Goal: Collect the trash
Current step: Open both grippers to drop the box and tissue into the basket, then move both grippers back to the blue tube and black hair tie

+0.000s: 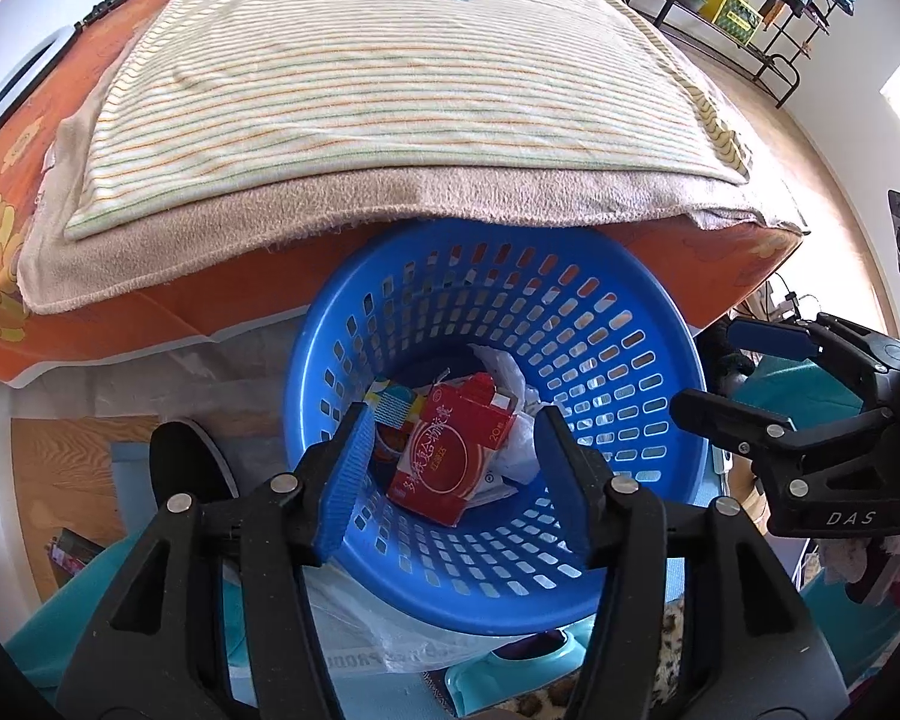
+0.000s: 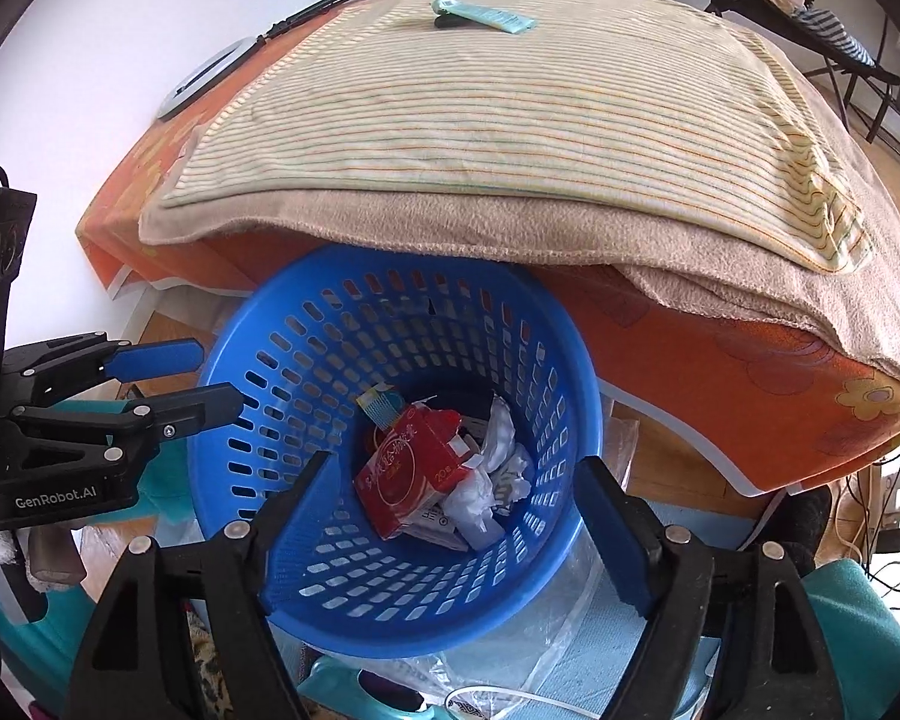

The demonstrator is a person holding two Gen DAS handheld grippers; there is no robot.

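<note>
though crumpled, red carton [image 1: 444, 456] in basket [image 1: 660, 462]

The basket [image 1: 498, 324] was glossy blue perforated plastic. Inside lay a shiny red cardboard box [image 1: 450, 456] and crumpled white paper [image 2: 480, 492]. The left tongs [image 1: 450, 474] and right tongs [image 2: 456, 516] were matt black plastic with ribbed blue pads and metal rivets. A striped soft cloth [image 1: 390, 90] covered a fuzzy beige blanket [image 1: 210, 228].
</note>
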